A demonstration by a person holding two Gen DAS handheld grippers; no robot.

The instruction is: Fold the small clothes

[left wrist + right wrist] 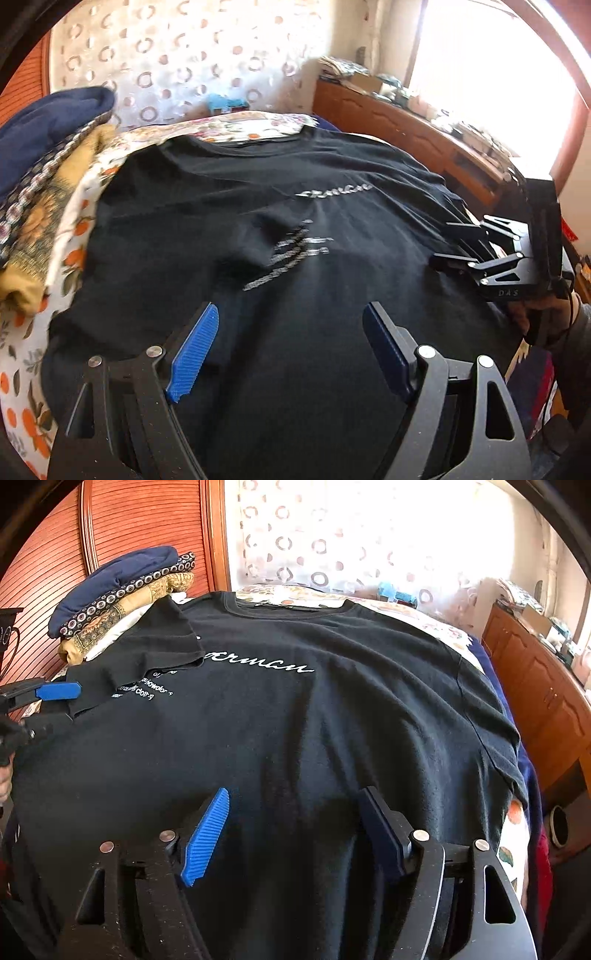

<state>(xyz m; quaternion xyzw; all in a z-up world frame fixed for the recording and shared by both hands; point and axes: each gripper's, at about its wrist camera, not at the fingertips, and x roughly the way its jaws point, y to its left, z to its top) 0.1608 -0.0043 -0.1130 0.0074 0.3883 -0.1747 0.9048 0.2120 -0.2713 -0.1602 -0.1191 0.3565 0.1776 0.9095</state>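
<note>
The black T-shirt lies spread front-up on the bed, whose floral sheet shows around its edges. In the left wrist view, the left gripper hangs over the shirt's lower half with its fingers wide apart and nothing between them. The right gripper sits at the shirt's far side edge; its fingers look parted, but whether they touch cloth cannot be told. Beside the shirt's other edge is a stack of folded clothes.

In the right wrist view, the right gripper is likewise spread wide and empty above the hem area. 1 sleeve is already turned in over the chest, covering part of the white lettering, and the left gripper is just beside that fold. The opposite sleeve lies flat and unfolded. Judged so, folding has barely begun: the second sleeve and the body folds remain.
</note>
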